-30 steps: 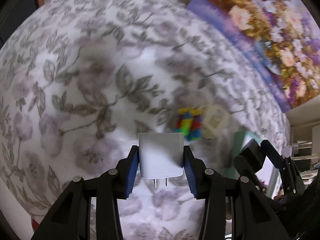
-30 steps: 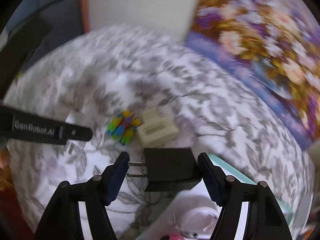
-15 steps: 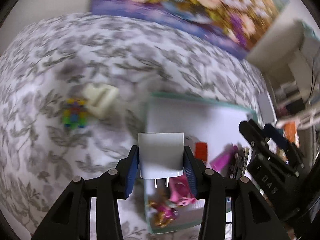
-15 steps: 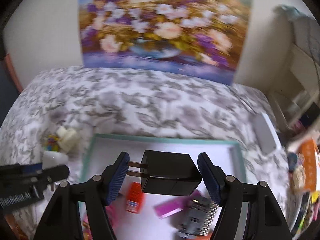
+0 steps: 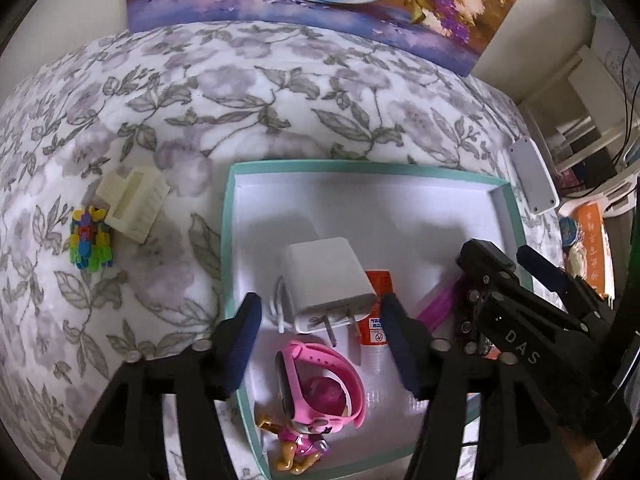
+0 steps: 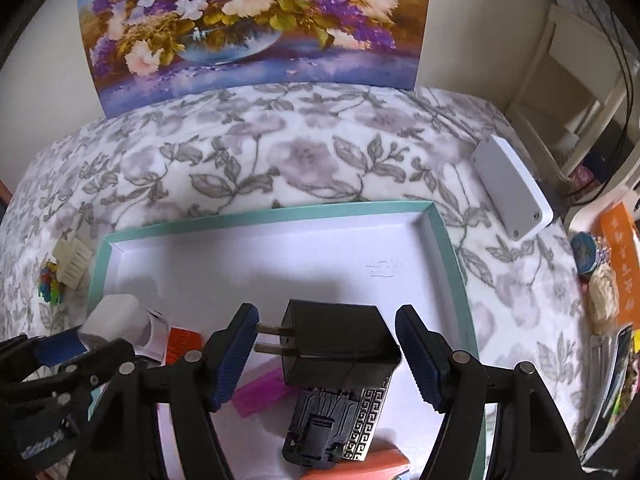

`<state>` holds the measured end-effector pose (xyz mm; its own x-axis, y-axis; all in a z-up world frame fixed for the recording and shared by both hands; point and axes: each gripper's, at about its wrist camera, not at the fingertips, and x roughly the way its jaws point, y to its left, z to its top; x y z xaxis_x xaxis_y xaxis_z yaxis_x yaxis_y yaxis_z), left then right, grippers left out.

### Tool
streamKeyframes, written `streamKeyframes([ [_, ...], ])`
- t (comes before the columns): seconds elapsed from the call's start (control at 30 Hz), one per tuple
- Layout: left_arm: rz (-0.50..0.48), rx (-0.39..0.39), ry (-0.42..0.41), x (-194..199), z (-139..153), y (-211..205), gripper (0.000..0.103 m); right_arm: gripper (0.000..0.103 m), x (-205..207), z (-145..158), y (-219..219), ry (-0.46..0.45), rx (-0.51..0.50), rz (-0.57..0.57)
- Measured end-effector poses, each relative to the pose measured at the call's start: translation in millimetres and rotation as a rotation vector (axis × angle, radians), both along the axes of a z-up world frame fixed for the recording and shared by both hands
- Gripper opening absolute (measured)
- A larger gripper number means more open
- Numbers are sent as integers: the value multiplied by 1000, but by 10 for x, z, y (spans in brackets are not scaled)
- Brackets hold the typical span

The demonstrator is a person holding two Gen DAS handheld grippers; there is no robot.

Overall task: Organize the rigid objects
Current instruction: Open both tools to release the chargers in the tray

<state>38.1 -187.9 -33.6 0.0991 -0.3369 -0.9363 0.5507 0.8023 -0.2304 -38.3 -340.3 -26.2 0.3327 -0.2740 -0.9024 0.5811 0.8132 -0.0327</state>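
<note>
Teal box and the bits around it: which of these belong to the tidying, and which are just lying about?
Part of the tidying:
teal box
white charger
black charger
cream plastic block
coloured toy

Probably just lying about:
flower painting
floral bedspread
grey case

The letters "DAS" stand in pale print on the black arm of the right gripper (image 5: 516,264), seen off to the right of the left jaws. The print on the orange-and-white label (image 5: 376,320) beside those jaws is too small to read.
</note>
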Motion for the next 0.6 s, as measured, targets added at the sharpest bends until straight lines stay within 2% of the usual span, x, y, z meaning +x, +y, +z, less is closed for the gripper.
streamKeyframes([
  [0.1,22,-24,-4,89,96,109,64,81,8,82,18,-22,-9,5],
  [0.17,50,-42,-10,185,148,204,66,81,39,164,47,-32,-25,12],
  [0.33,215,-71,-48,610,239,724,71,81,195,436,275,-84,-82,78],
  [0.47,330,-40,-50,917,114,1160,71,81,429,570,600,-130,-79,158],
  [0.6,392,-41,10,1121,-111,1426,71,81,741,581,995,-154,-72,262],
])
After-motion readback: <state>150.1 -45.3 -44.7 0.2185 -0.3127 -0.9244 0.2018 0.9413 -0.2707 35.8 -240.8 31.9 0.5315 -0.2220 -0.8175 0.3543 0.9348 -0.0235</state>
